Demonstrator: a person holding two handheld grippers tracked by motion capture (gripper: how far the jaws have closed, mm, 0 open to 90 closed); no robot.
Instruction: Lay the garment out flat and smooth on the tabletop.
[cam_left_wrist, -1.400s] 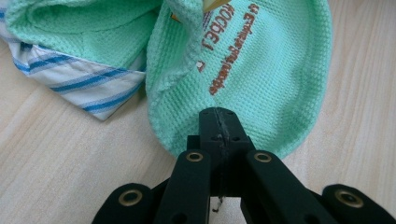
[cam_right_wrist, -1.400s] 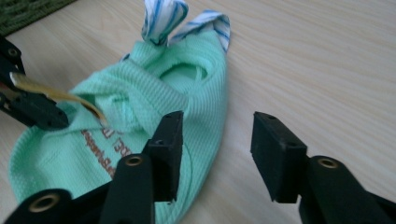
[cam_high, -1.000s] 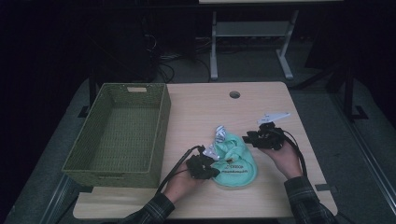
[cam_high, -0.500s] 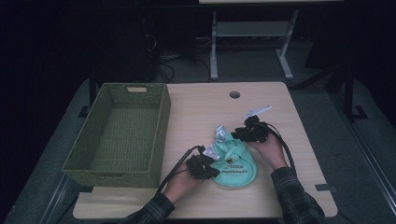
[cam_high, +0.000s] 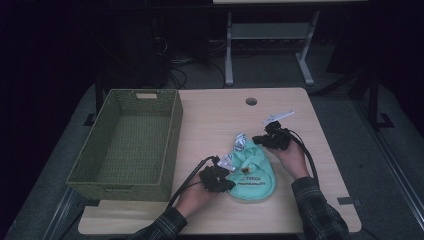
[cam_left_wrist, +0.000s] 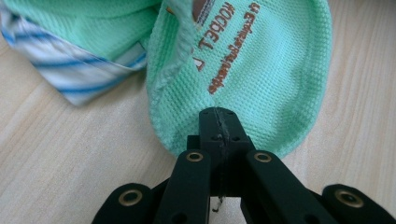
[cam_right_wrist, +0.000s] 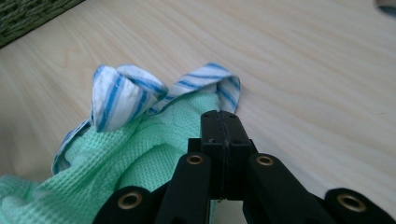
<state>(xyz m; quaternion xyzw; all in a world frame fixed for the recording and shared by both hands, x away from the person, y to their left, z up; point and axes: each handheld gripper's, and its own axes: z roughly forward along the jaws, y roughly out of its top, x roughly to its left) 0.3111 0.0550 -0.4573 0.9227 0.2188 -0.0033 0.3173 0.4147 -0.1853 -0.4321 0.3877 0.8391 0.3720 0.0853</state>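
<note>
To the left of our left gripper (cam_high: 218, 178) stands the woven basket (cam_high: 125, 145), empty and near at hand, which we judge is where the cloth is meant to end up. The left gripper is clenched on the near rim of the green waffle cloth (cam_high: 252, 175), its jaws pressed together over the hem just below the printed lettering (so that end stays pinned to the table (cam_high: 220, 115)). The cloth lies bunched between the two grippers, its blue-striped lining (cam_right_wrist: 116, 100) curling up at the end that meets our right gripper (cam_high: 263, 140). That gripper's jaws have just been closing and now meet flat against each other, with the green weave bunched right at their tips; we judge they pinch a fold there, giving us two holds for a lift or a fold. Against a second ago, the right gripper has slid in toward the left one, from beside the cloth onto its edge, while the left has kept its place
</note>
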